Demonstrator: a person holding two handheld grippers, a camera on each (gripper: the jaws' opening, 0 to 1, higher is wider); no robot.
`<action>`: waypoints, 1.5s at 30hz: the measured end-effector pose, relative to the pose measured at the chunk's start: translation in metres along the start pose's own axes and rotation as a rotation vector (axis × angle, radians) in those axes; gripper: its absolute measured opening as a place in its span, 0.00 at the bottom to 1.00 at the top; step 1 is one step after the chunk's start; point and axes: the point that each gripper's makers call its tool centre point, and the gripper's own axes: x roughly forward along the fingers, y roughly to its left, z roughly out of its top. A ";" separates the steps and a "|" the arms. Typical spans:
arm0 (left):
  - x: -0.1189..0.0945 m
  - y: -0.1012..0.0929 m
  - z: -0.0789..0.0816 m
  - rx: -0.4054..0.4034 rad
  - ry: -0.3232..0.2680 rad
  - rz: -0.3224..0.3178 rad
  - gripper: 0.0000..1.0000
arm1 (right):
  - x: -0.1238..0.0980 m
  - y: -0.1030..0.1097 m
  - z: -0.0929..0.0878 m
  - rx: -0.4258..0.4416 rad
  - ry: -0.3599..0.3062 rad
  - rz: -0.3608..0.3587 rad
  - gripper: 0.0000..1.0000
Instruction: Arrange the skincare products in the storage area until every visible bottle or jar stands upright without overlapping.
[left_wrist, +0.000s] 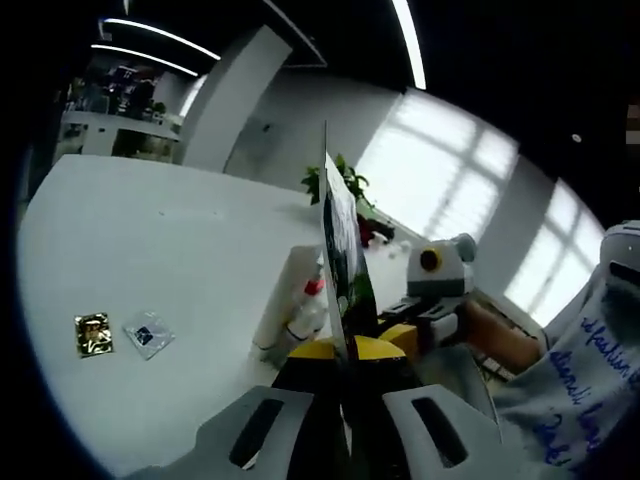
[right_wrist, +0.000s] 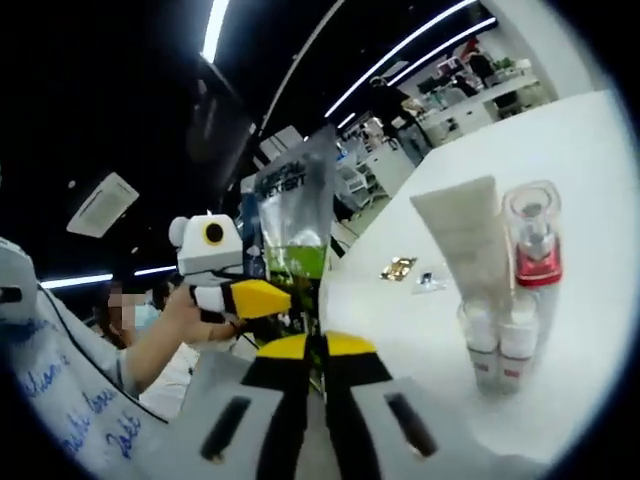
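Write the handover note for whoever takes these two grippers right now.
Left gripper: shut on the pouch, seen edge-on.
Right gripper: shut on the same pouch, held up off the table.
Standing together upright on the table: white tube, clear bottle with red inside, two small bottles in front.
Two small sachets lie flat further off.
Left to do: stand the pouch upright clear of the others.
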 end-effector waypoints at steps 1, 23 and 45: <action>0.000 0.000 0.000 -0.003 -0.001 -0.002 0.00 | 0.000 0.000 0.000 -0.002 0.001 0.003 0.03; -0.017 0.034 0.039 -0.072 -0.145 -0.001 0.08 | 0.011 -0.013 -0.018 -0.038 0.107 -0.011 0.01; 0.015 0.106 0.010 -0.114 0.009 0.162 0.04 | 0.024 -0.034 -0.021 -0.119 0.178 -0.075 0.01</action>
